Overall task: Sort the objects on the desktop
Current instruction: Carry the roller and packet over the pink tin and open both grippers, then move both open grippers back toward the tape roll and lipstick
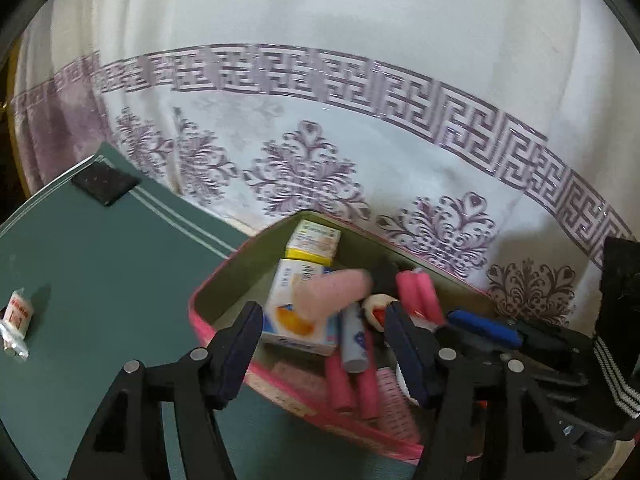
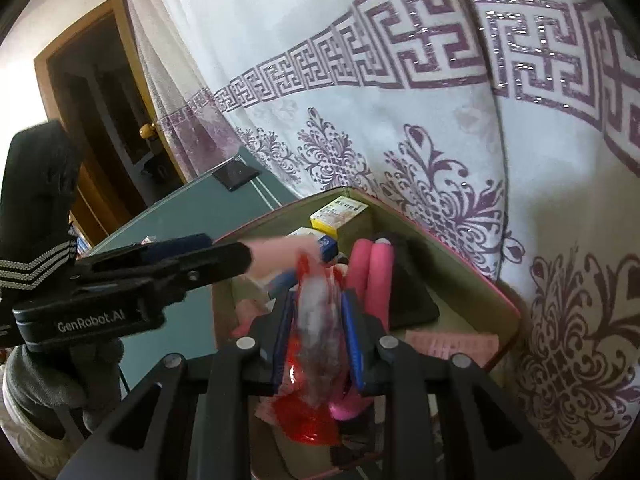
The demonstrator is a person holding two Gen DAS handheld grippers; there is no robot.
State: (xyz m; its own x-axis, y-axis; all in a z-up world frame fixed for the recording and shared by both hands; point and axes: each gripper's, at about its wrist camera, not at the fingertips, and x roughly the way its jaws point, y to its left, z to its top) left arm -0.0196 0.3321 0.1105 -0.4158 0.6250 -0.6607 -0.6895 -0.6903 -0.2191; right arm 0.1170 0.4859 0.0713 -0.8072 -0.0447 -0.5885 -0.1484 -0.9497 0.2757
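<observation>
Sorting is at the drop-off step: both hand-held grippers are over the pink-rimmed, olive-lined storage box (image 1: 224, 280) that sits on the green desk (image 1: 100, 280) against the white curtain with purple patterning (image 1: 320, 140). The left hand-held gripper (image 1: 320, 344) has its jaws apart with nothing pressed between the pads, and a pale pink soft cylinder (image 1: 332, 292), blurred, appears just beyond them above the white and orange carton (image 1: 296, 320); I judge it to be dropping into the box, though the blur makes that uncertain. The right hand-held gripper (image 2: 318, 340) is clamped on a red and clear crinkly plastic packet (image 2: 316, 320), held over the near part of the box beside the bright pink foam rollers (image 2: 372, 272). To do this step well, the right gripper should carry the packet a little farther over the box's open floor, lower it until it is below the rim, and only then part its jaws, since thin film can cling to the pads or slide out over the near wall. The left gripper crosses in from the left in the right wrist view, so the two should stay clear of each other, the left pulling away first. A small white sachet (image 1: 16, 320) lies on the desk at far left, well apart from the box, and probably remains to be sorted.
</observation>
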